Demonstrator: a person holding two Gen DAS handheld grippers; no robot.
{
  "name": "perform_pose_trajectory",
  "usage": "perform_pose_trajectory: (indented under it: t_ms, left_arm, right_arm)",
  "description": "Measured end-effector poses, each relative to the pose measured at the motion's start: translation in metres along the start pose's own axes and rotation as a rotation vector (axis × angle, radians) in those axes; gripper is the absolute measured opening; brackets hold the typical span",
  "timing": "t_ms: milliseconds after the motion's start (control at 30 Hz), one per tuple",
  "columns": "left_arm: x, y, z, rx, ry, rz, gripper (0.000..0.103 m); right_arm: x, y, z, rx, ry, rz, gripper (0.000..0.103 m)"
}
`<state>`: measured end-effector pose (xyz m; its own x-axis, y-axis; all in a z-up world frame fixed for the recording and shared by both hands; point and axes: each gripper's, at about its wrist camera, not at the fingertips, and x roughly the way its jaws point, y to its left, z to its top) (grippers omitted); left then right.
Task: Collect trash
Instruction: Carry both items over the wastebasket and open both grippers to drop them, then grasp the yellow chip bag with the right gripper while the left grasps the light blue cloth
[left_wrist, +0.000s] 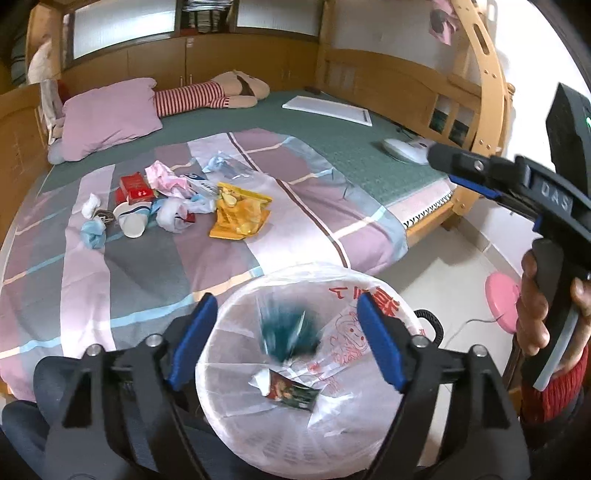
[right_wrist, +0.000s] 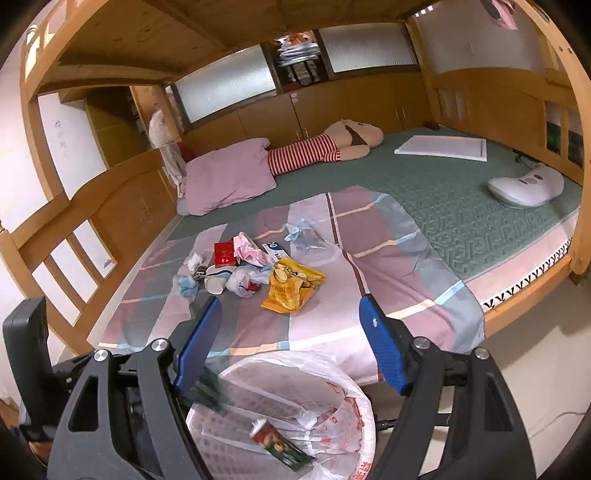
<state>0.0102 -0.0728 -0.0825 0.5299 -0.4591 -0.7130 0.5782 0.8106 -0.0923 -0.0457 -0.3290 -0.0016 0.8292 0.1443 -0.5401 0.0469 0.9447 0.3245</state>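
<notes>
- Nearest my cameras, the left gripper (left_wrist: 286, 336) stands with its jaws apart, empty, above the lined trash bin (left_wrist: 236, 435).
- A blurred green wrapper (left_wrist: 288, 332) shows between its pads, over the bin; a snack packet (left_wrist: 293, 393) lies inside.
- My right gripper (right_wrist: 290, 341) is spread too, gripping nothing.
- More trash sits on the bed sheet (right_wrist: 406, 236): a yellow chip bag (right_wrist: 291, 288), a red box (right_wrist: 224, 253), a paper cup (right_wrist: 216, 282).

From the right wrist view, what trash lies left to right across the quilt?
White tissue wad → red box → pink crumpled paper → yellow snack bag.
</notes>
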Motion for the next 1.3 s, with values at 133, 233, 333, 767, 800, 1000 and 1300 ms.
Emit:
perform_pose_trajectory:
  t_ms: [133,233,333,767,800,1000,1300]
  left_arm:
    - [0.002,-0.004,-0.001,0.005,0.001,0.002,0.087]
    - [0.001,-0.004,-0.001,0.005,0.0,0.007,0.089]
    - [0.001,-0.005,-0.001,0.005,-0.002,0.01,0.089]
    - [-0.003,0.023,0.006,-0.073,-0.053,0.148,0.09]
    - [-0.006,0.033,0.007,-0.105,-0.064,0.18,0.09]
    - [-0.034,0.138,0.006,-0.409,-0.099,0.349,0.09]
    - [-0.044,0.193,-0.011,-0.571,-0.088,0.367,0.092]
  right_arm:
    - [0.003,-0.001,-0.001,0.017,0.005,0.006,0.08]
    - [0.005,-0.002,-0.002,0.024,0.008,0.006,0.08]
    - [0.006,-0.003,-0.002,0.03,0.01,0.009,0.08]
    - [0.025,0.001,-0.004,0.016,0.054,-0.034,0.084]
    - [0.029,0.001,-0.004,0.006,0.067,-0.066,0.084]
    - [0.072,0.006,0.002,-0.044,0.166,-0.157,0.084]
    - [0.266,0.016,0.027,-0.051,0.362,-0.185,0.088]
